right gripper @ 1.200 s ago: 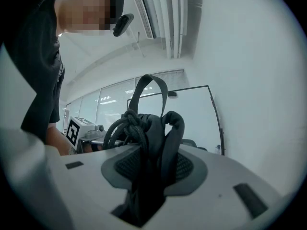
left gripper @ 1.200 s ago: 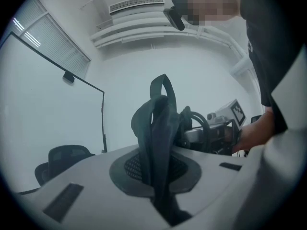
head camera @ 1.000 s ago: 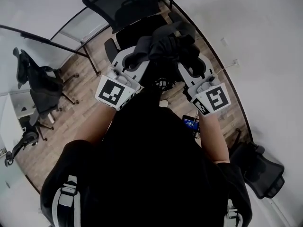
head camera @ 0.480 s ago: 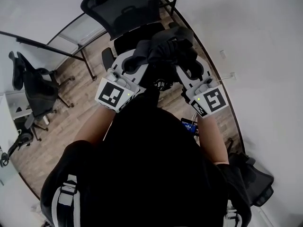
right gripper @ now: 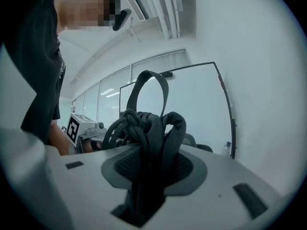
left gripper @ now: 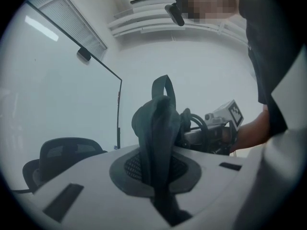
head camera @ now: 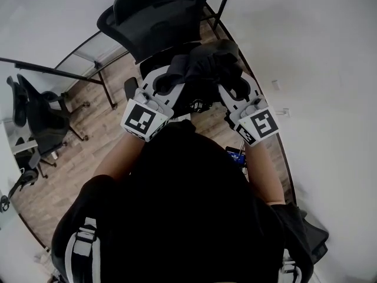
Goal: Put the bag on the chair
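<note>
In the head view a black bag (head camera: 206,61) hangs bunched between my two grippers, just in front of the black mesh office chair (head camera: 156,13). The left gripper (head camera: 171,80) is shut on a bag strap (left gripper: 160,123), which stands up from between its jaws. My right gripper (head camera: 234,81) is shut on a bundle of the bag's straps and cord (right gripper: 148,128). Each gripper shows in the other's view: the right gripper (left gripper: 225,121) and the left gripper (right gripper: 79,126). Most of the bag's body is hidden below my hands.
A glass-topped desk with a black frame (head camera: 88,52) stands left of the chair. Another office chair (head camera: 35,117) is at the far left and one more (head camera: 306,232) at the lower right. A white wall curves along the right. A small lit device (head camera: 237,155) hangs at my waist.
The chair has come nearer and sits larger at the top of the head view. Both grippers keep the same hold on the bag and have barely shifted.
</note>
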The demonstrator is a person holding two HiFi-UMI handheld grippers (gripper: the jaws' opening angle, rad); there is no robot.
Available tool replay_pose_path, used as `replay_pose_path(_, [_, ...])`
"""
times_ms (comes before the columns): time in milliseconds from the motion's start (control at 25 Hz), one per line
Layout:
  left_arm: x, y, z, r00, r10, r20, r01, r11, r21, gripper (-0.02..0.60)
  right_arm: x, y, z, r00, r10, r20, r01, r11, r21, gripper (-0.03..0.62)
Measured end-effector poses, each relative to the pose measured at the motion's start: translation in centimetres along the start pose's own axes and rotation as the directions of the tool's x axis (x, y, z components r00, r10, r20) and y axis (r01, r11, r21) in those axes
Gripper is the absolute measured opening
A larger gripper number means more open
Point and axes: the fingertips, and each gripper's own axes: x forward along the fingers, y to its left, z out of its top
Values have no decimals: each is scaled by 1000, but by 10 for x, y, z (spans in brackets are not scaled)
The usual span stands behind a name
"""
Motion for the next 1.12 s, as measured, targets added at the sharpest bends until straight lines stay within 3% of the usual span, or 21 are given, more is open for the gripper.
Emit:
replay_pose_path(400, [26,88,-6,998,56,-9,-57,996,-64,31,91,-40,1,996,60,-72,-60,998,9,132])
replay_pose_path(640, [31,125,-18,990,135,-37,-138,987,-81,31,131,-53,-8,986,135,-100,-133,991,29,130])
replay_pose_path(920, [36,155,-46,958,261,-119,-274,955,-109,31,171,-69,-31,951,274,-143,-268,962,60,129])
replay_pose_path(1120, [48,175,-58,928,348,-133,-364,924,-118,31,194,-84,-45,916,363,-171,-357,932,65,127])
